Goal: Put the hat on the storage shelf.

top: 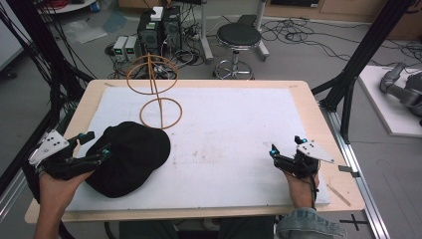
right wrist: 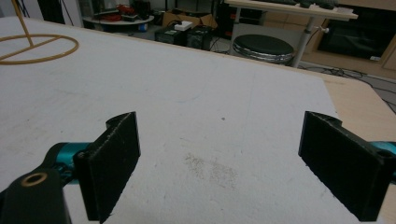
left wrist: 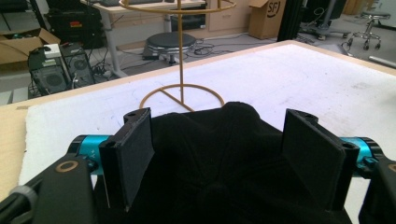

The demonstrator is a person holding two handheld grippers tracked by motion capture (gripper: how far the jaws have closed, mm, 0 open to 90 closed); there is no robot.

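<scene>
While the cap (top: 127, 158) lies near-left by the stand (top: 160, 112), we hold the left gripper (top: 92, 145) wide around it, the right gripper (top: 285, 146) wide over bare mat (top: 234, 129).

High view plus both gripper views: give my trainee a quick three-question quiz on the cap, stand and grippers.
1. True or false: the left gripper is open, jaws either side of the black cap.
2. The wire stand is: A) lying flat B) upright behind the cap C) under the cap.
3. What is between the right gripper jaws?

Key: 1 true. 2 B. 3 Nothing, just the bare white mat.
</scene>
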